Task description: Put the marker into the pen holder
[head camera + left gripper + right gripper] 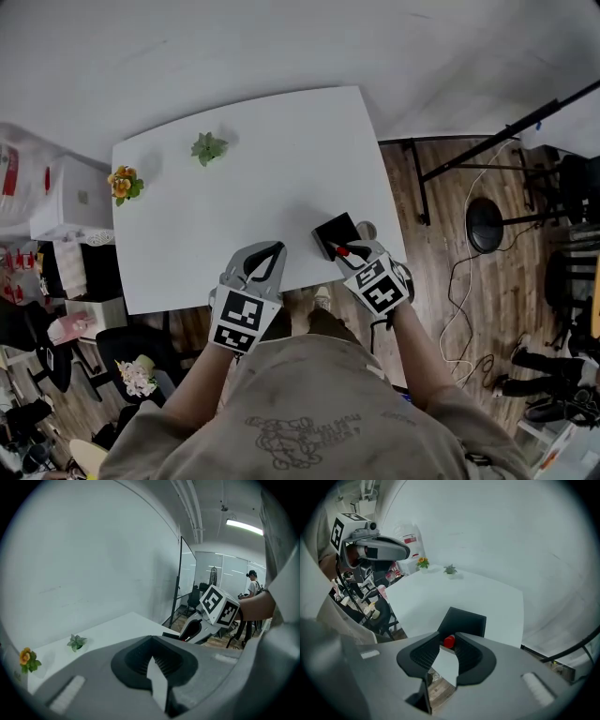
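My right gripper (447, 635) pointed steeply down, jaws wide. The red-capped marker (449, 642) stood between their tips, seemingly not pinched, its body down in the black square pen holder (464, 620) by the near right corner of the white table (440, 592). My left gripper (152, 638) hung closed and empty at the near edge. I judged this the release step. Next I would need a straight lift that clears the cap.
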Demonstrator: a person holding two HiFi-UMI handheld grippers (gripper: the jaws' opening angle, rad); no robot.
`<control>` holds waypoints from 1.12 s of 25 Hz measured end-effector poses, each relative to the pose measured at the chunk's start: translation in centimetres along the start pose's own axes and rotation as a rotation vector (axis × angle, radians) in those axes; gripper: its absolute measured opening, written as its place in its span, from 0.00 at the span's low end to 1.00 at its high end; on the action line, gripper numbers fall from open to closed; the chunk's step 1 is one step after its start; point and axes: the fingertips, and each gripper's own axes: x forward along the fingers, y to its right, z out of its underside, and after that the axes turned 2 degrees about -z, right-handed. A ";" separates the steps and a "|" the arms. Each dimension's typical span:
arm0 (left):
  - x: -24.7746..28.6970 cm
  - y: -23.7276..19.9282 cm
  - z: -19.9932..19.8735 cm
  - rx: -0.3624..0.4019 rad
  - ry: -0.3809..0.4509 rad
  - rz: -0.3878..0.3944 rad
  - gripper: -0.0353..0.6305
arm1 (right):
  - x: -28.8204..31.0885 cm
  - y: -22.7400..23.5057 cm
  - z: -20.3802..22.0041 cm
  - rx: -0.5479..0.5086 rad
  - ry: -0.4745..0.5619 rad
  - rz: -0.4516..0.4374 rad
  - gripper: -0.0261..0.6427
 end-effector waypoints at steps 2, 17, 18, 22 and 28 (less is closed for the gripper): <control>-0.1 -0.1 -0.1 0.002 0.003 -0.004 0.05 | -0.3 -0.1 -0.1 0.009 0.013 0.003 0.25; -1.6 -0.6 -4.1 0.058 0.089 -0.028 0.06 | -8.4 1.6 -6.5 0.064 0.324 0.092 0.12; -1.8 -0.7 -4.6 0.062 0.100 -0.032 0.06 | -9.3 1.5 -7.3 0.069 0.359 0.095 0.10; -3.0 -1.3 -6.5 0.059 0.149 -0.041 0.06 | -13.0 0.9 -9.9 0.048 0.475 0.122 0.08; -6.0 -1.8 -10.0 0.049 0.238 -0.063 0.06 | -19.2 -0.7 -13.7 0.019 0.665 0.151 0.08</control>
